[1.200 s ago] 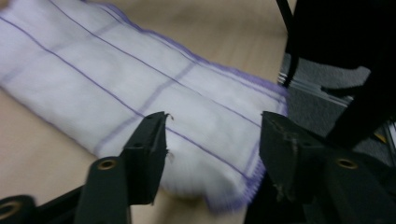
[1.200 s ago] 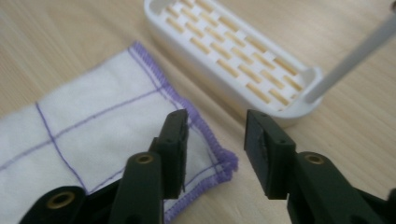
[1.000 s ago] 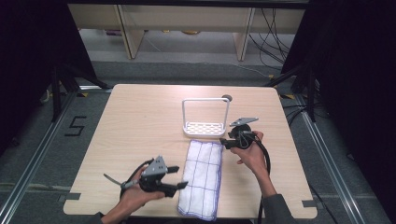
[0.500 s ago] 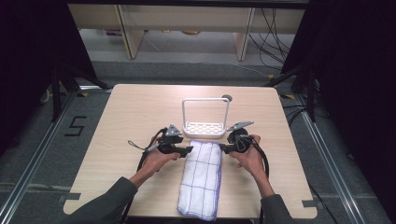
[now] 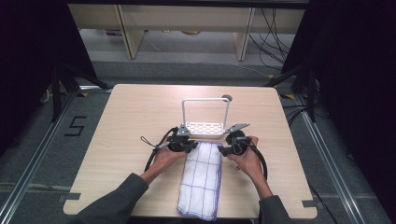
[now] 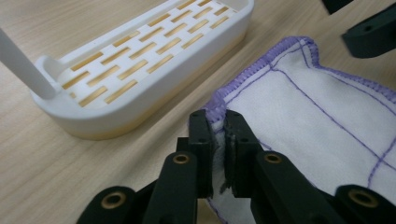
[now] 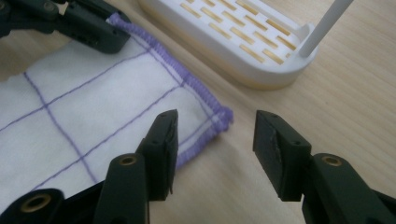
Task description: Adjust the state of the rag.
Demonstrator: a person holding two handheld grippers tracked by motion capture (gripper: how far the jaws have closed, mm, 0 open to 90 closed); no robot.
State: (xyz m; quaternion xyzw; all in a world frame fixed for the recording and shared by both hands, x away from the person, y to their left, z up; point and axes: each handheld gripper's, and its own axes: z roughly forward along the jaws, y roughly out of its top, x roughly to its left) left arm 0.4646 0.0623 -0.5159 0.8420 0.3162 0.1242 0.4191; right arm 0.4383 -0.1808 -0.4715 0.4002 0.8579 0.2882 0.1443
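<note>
Cloth (image 5: 201, 179) lying lengthwise near tabletop (image 5: 121, 121) front edge. Left tongs (image 6: 218, 135) having just been closing — now pinching cloth's far left corner. Right tongs (image 7: 212, 149) standing open, straddling far right corner, pads not pressing. Rack (image 5: 205, 127) sitting just beyond.

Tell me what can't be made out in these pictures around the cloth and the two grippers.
- Cloth: its near end meets the bottom edge of the high view.
- Cloth corner in the left gripper: pinched, just as the jaws closed; the pads hide how deep it sits.
- Right gripper: jaws straddle the other corner, apart from it; whether they rest on the table is unclear.
- Rack: its upright hoop is cut off in both gripper views.
</note>
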